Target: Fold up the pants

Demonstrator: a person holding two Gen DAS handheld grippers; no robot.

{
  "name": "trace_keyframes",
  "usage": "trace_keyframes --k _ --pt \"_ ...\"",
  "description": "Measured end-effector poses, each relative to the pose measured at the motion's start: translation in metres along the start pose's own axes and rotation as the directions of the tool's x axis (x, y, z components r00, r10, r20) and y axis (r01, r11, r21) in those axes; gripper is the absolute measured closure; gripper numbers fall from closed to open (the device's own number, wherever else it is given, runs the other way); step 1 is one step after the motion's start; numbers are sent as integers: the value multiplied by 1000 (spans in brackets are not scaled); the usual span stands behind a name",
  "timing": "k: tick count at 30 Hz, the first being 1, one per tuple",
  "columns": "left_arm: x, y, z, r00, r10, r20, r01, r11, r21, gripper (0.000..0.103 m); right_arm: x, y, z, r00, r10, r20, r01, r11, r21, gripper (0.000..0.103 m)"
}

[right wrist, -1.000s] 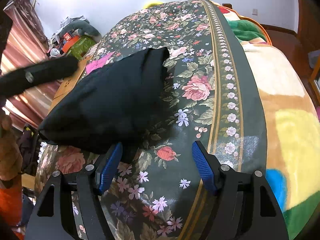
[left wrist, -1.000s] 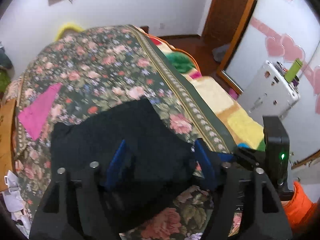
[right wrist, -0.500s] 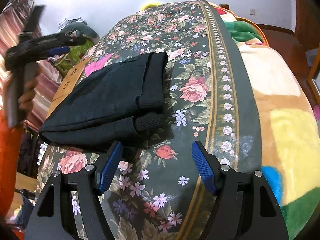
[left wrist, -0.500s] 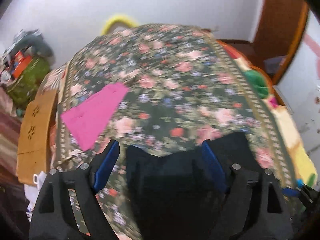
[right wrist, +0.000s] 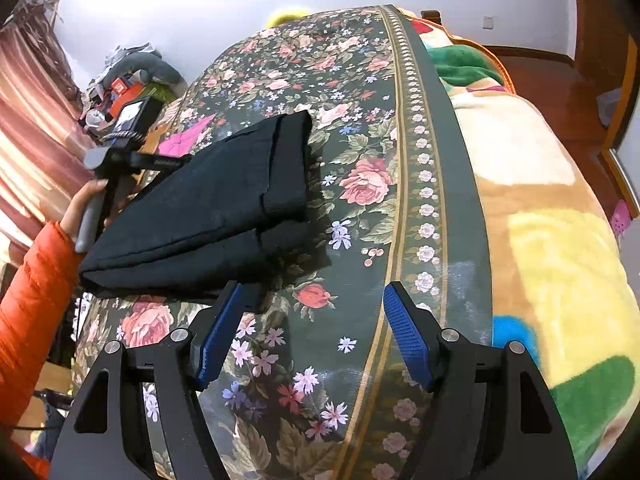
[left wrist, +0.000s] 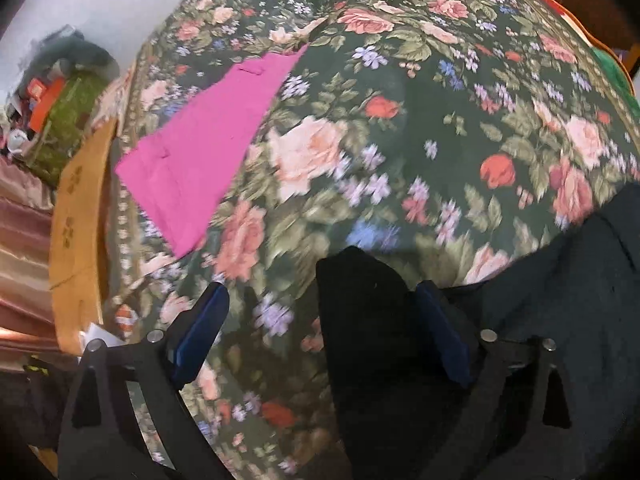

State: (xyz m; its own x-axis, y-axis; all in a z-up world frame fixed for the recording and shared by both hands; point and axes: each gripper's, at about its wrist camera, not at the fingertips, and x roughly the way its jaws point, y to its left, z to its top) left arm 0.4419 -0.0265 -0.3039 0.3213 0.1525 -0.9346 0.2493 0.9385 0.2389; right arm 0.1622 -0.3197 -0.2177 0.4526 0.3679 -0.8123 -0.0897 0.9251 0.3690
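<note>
The black pants (right wrist: 224, 200) lie folded in a thick stack on the floral bedspread (right wrist: 360, 128). In the left wrist view the pants (left wrist: 560, 320) fill the lower right, with a corner between the jaws. My left gripper (left wrist: 320, 328) is open at the pants' left edge; it also shows in the right wrist view (right wrist: 120, 160), held by a hand in an orange sleeve. My right gripper (right wrist: 312, 332) is open and empty, just in front of the near edge of the pants, its left finger (right wrist: 216, 340) close to the fabric.
A pink cloth (left wrist: 208, 140) lies flat on the bedspread to the left. A wooden board (left wrist: 80, 220) and clutter (right wrist: 128, 80) stand at the bed's left side. A yellow and green blanket (right wrist: 552, 240) covers the bed's right part.
My left gripper has swung left and down to the pants' left edge, so its view now faces the pink cloth. The pants have settled flatter. My right gripper has stayed in place.
</note>
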Motion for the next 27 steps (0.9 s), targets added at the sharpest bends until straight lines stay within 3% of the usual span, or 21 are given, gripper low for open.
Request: trace_keyframes --k 7,15,18,25,27 --pt "-23 19 -58 999 39 18 -38 999 -9 8 -10 13 6 999 22 48 -21 999 -34 35" --pt "-59 39 -132 996 -91 7 91 982 -168 8 -19 33 12 995 48 86 -41 996 -79 33" --pt "-74 29 -154 994 -106 37 111 978 -175 8 -20 41 10 994 58 92 -48 994 -102 33" --pt "-108 5 -171 984 -158 80 169 974 -148 8 -6 52 4 995 70 68 -62 990 -124 33" --pt "-119 -4 -175 983 -146 111 157 982 -105 15 0 53 3 995 74 66 -65 990 -126 33"
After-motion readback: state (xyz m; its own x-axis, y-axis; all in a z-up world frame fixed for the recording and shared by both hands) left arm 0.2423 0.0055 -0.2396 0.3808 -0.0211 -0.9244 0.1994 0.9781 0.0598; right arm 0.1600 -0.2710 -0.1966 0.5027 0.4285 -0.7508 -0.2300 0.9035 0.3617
